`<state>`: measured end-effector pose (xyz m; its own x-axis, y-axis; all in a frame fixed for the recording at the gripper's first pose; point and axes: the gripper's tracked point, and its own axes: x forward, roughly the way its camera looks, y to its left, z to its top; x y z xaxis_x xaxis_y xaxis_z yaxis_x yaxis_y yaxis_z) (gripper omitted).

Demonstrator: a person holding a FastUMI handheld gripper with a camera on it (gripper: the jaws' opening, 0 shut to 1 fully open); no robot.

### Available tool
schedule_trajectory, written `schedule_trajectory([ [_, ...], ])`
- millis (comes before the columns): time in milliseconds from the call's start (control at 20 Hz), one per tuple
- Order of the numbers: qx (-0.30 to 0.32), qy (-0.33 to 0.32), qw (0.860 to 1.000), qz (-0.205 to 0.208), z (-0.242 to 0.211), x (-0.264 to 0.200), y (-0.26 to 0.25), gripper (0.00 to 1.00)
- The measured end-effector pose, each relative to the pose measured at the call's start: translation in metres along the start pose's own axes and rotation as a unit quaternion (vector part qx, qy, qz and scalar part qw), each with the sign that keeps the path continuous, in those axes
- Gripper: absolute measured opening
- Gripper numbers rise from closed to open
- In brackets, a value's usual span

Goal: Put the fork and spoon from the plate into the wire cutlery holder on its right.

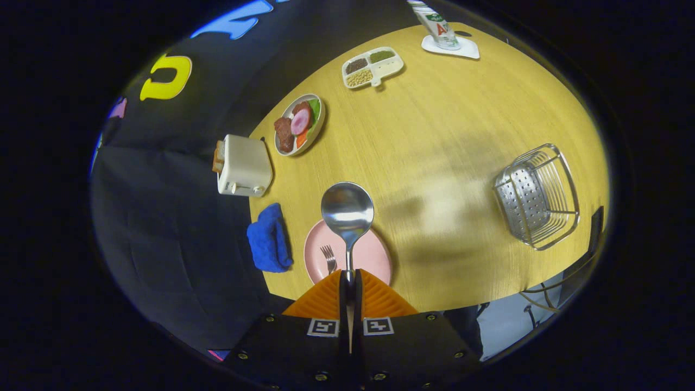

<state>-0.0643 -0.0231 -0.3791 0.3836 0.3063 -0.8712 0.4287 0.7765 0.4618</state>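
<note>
You have a white toaster, blue cloth, food plate, divided dish and carton on its coaster.

High fisheye view along the gripper fingers — steeply down, well above the table.

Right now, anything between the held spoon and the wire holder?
Nothing visible. The gripper is shut on the spoon, lifted above the pink plate where the fork lies. Between it and the wire cutlery holder lies only bare table; the toaster, cloth and food dishes sit on the other side.
</note>
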Motion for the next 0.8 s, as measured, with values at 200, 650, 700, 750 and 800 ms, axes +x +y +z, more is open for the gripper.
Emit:
schedule_trajectory([
  [200,0.035,-0.027,0.999,-0.015,0.022,-0.039,-0.044,0.02],
  [650,0.067,-0.016,0.994,-0.081,0.021,-0.085,-0.135,0.02],
  [700,0.072,-0.008,0.994,-0.083,0.020,-0.086,-0.139,0.02],
  [750,0.077,0.001,0.993,-0.087,0.019,-0.086,-0.144,0.02],
  [800,0.078,0.009,0.993,-0.092,0.017,-0.085,-0.148,0.02],
])
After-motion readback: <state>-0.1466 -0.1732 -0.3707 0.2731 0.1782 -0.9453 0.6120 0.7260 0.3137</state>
